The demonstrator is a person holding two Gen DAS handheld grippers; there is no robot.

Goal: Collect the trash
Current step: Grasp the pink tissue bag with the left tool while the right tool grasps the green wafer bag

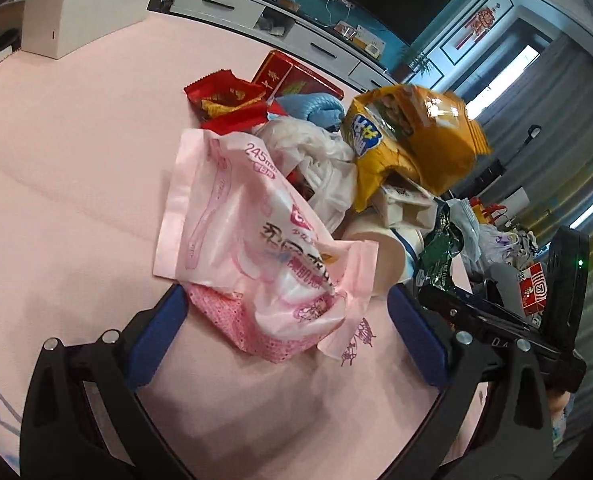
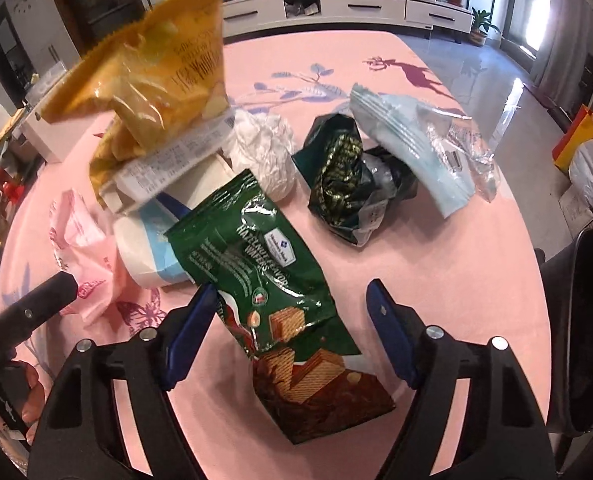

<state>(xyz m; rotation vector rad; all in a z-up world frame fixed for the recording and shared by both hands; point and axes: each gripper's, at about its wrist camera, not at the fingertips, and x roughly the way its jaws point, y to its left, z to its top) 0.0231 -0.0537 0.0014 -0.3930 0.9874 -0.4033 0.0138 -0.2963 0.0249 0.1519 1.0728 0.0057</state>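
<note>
Both grippers gape: left (image 1: 284,316) straddles pink packet (image 1: 256,240); right (image 2: 292,320) straddles wafer bag (image 2: 272,292); perhaps untouched.

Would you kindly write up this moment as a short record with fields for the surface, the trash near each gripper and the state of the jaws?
surface: pink tablecloth with printed deer and branches
left gripper: jaws open, astride the pink wrapper, not pressing it
right gripper: jaws open, astride the green wafer bag; one pad is close to the bag's edge, no grip seen
other trash: yellow snack bag, dark green crumpled bag, pale blue pouch, white crumpled plastic, red wrappers
</note>
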